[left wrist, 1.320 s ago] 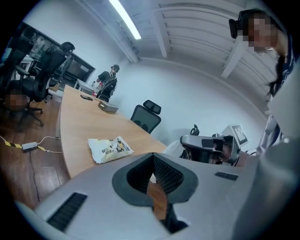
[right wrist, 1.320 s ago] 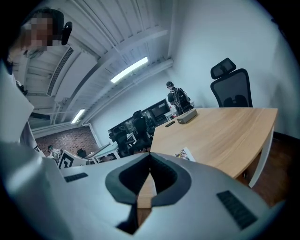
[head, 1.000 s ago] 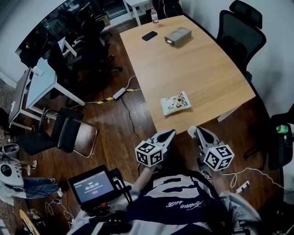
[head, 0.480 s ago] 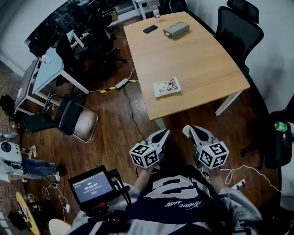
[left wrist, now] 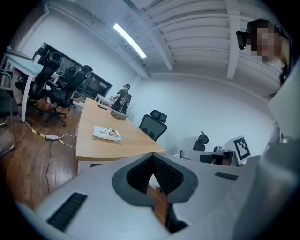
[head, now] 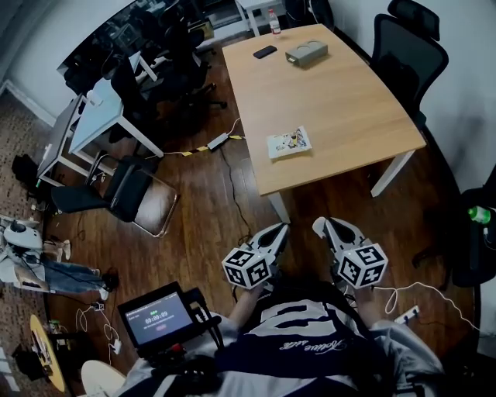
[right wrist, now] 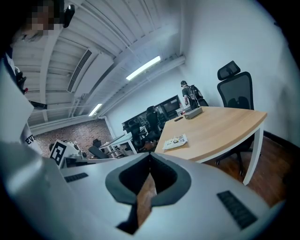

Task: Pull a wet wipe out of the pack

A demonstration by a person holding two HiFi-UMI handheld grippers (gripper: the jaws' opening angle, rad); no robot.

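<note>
The wet wipe pack (head: 289, 143) lies flat on the light wooden table (head: 333, 101), on the end nearest the person. It sits near the table's left edge and a little back from the near edge, with bare tabletop on every side of it. At the far end of the table, well apart from the pack, are a dark phone (head: 265, 52) and a grey box (head: 306, 53). A bottle (head: 273, 21) stands on another surface beyond them.

The left gripper (head: 279, 230) and the right gripper (head: 320, 226) hang side by side close to the person's body, over the floor and well short of the table's near edge. Both point toward the table. Each gripper's own view shows its jaw tips meeting with nothing between them, so both are closed and empty.

Open dark wood floor (head: 217, 209) separates the grippers from the table, broken only by a white table leg (head: 279, 208). A black office chair (head: 407, 46) stands at the table's right side. To the left, a power strip (head: 218, 142) and its cable lie on the floor, and a folding chair (head: 139, 194) and a white desk (head: 93, 116) stand further out. A small timer screen (head: 159, 318) sits at the person's left.
</note>
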